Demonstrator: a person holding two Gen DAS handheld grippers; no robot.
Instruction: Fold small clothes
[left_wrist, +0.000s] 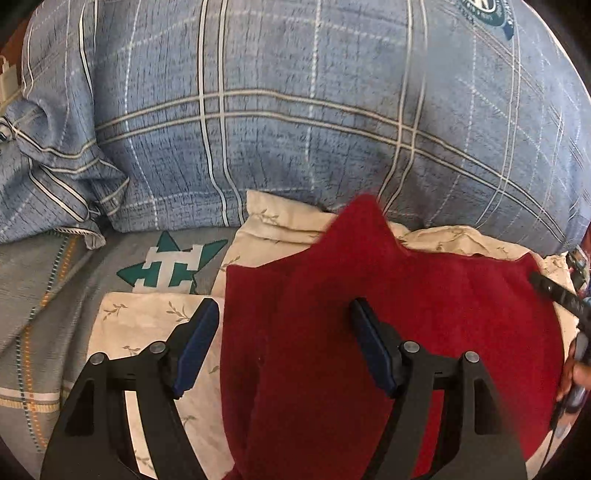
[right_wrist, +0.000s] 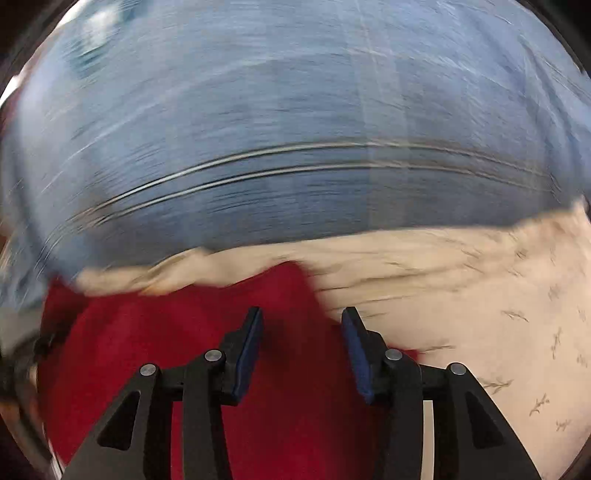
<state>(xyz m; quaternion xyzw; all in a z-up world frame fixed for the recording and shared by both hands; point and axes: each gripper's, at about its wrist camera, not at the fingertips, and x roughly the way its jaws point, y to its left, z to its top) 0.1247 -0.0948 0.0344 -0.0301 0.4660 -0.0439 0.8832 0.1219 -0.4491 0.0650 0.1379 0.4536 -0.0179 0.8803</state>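
Observation:
A dark red garment (left_wrist: 388, 306) lies on a cream cloth with a leaf print (left_wrist: 147, 325), one pointed corner folded up toward the back. My left gripper (left_wrist: 284, 306) is open and empty above the garment's left edge. In the blurred right wrist view the red garment (right_wrist: 184, 350) fills the lower left, and my right gripper (right_wrist: 301, 317) is open above its right edge, holding nothing. The right gripper's black finger (left_wrist: 554, 291) shows at the right edge of the left wrist view.
A large blue plaid pillow (left_wrist: 295, 110) rises right behind the cloth, also in the right wrist view (right_wrist: 295, 129). A grey bedsheet with a green star print (left_wrist: 173, 264) lies to the left. The cream cloth (right_wrist: 480, 314) extends to the right.

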